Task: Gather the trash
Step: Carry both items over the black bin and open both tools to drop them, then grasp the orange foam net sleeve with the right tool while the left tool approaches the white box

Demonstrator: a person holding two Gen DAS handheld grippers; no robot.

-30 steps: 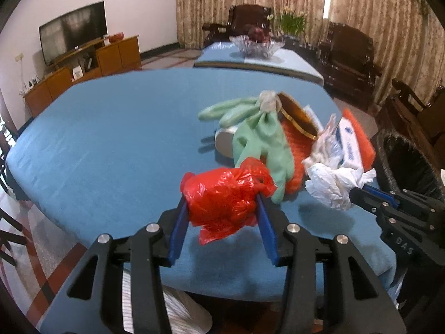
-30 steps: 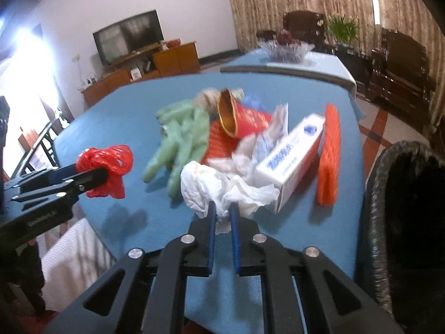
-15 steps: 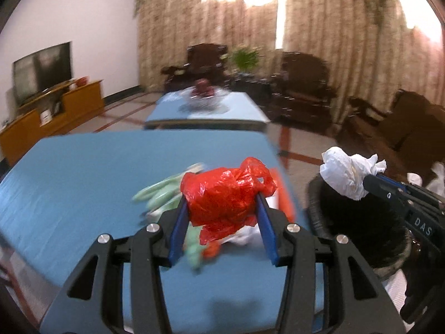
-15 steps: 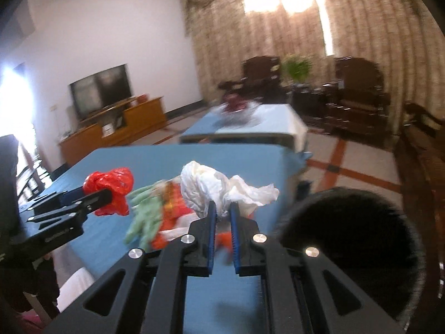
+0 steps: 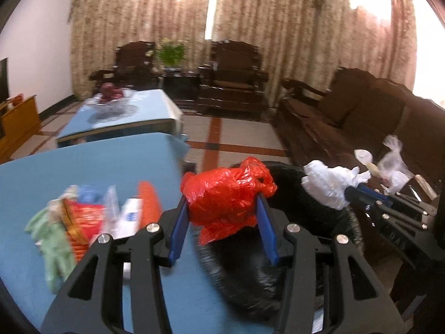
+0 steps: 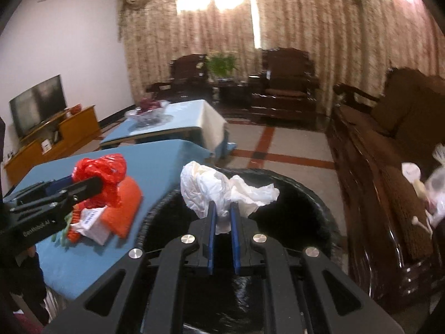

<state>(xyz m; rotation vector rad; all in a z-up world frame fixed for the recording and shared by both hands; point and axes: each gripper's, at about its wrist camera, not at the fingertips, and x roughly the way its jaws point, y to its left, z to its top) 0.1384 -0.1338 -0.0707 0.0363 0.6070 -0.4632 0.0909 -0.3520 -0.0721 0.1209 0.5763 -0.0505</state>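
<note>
The left claw (image 5: 222,217) clamps a red bag (image 5: 226,192) and the right claw (image 6: 222,218) pinches white paper (image 6: 219,192), both carried clear of the bench (image 5: 83,164) toward the black bin (image 6: 311,203) for dropping; 2 loads, 1 trip.

The left tongs (image 6: 91,183) read "GenRobot.AI".

Black gripper frames (image 5: 222,222) with silver screws carry blue fingers (image 6: 212,233).

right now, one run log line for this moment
left hand-held gripper: red bag held | right hand-held gripper: white paper held | bin: beneath
</note>
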